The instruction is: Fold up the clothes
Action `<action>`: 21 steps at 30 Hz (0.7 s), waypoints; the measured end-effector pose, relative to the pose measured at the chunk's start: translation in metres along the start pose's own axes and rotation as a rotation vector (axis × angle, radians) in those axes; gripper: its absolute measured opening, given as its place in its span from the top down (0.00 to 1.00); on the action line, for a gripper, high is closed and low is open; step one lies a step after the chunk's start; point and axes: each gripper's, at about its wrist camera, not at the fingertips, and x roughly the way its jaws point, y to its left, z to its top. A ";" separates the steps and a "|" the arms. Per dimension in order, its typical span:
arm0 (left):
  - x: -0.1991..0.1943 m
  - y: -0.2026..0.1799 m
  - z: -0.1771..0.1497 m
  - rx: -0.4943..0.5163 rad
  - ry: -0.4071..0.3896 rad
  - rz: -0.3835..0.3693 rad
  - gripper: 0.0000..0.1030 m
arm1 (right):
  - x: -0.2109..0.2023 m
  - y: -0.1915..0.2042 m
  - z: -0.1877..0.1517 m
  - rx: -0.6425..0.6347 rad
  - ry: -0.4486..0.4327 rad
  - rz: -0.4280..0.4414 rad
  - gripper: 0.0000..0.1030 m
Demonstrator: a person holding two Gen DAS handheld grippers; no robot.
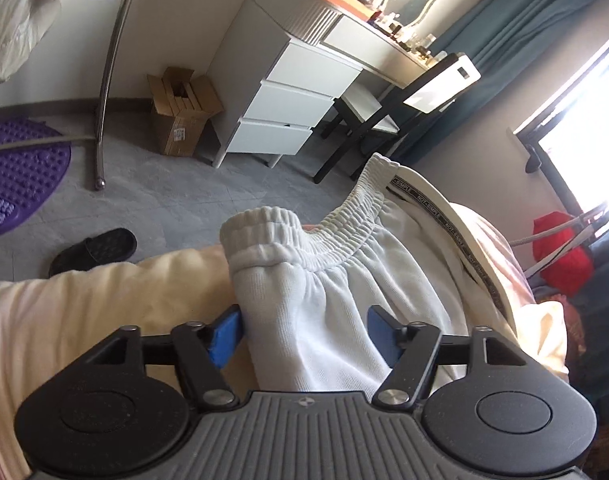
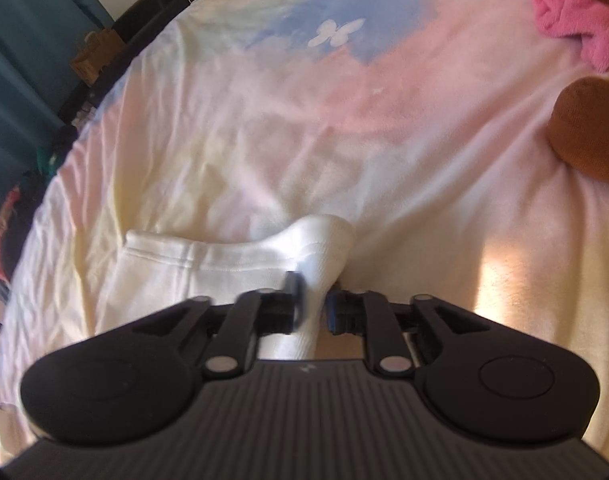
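Pale white sweatpants (image 1: 344,280) lie on the pastel bed sheet (image 1: 104,300), their elastic waistband (image 1: 288,240) bunched up towards the bed's edge. My left gripper (image 1: 303,332) is open wide over them. A fold of the pants lies between its blue pads (image 1: 226,336), loose on the right side. In the right wrist view a hemmed end of the white cloth (image 2: 208,264) rests on the sheet (image 2: 304,120). A raised fold of it runs between the fingers of my right gripper (image 2: 314,306), which stand apart; this part is blurred.
A cream garment with a black lettered band (image 1: 456,232) lies beside the pants. Past the bed edge are a black slipper (image 1: 96,250), a purple mat (image 1: 20,168), a cardboard box (image 1: 184,116), white drawers (image 1: 288,112) and a chair (image 1: 384,120). Pink plush (image 2: 564,12) and brown plush (image 2: 592,128) sit on the bed.
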 end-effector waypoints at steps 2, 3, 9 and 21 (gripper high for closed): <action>-0.007 -0.014 -0.004 0.058 -0.030 0.011 0.16 | -0.006 0.001 0.001 -0.012 -0.037 -0.012 0.21; -0.010 -0.020 -0.006 0.085 -0.045 0.015 0.15 | -0.009 0.003 0.001 -0.021 -0.053 0.001 0.16; -0.021 -0.058 -0.021 0.245 -0.153 0.017 0.04 | -0.040 0.031 -0.004 -0.169 -0.154 0.061 0.16; -0.017 -0.158 -0.103 0.684 -0.216 -0.180 0.01 | -0.117 0.105 -0.085 -0.627 -0.215 0.497 0.16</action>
